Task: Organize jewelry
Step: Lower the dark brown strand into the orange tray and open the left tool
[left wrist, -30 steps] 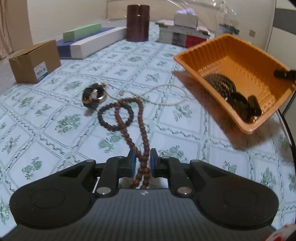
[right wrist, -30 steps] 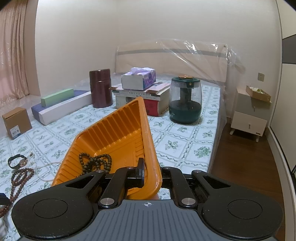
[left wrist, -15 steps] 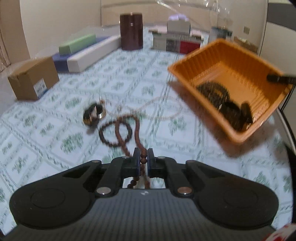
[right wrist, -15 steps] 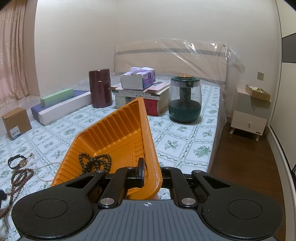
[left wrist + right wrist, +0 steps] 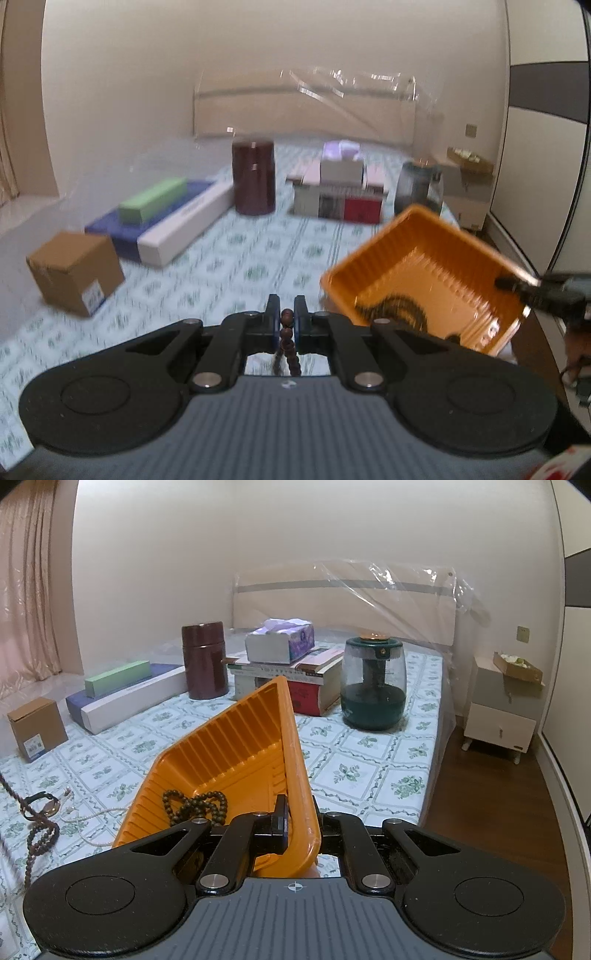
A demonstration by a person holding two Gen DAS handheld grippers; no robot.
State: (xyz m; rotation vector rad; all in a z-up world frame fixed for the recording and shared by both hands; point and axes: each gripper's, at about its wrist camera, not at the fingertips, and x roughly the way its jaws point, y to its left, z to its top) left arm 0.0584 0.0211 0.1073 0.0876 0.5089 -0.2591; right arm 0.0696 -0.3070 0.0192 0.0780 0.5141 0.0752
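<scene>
Left tongs pinching brown bead strand, right tongs clamping orange tray wall. Advice: carrying strand over rim, lowering dangling tail inside before releasing.

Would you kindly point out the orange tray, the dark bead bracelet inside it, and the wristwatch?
orange tray (image 5: 236, 734), right wrist view, ribbed inner wall.
dark bead bracelet (image 5: 195, 806), right wrist view, bunched loops.
wristwatch (image 5: 46, 803), right wrist view, its band.

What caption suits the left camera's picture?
Left gripper pinches a brown bead strand beside the tilted orange tray.
</scene>
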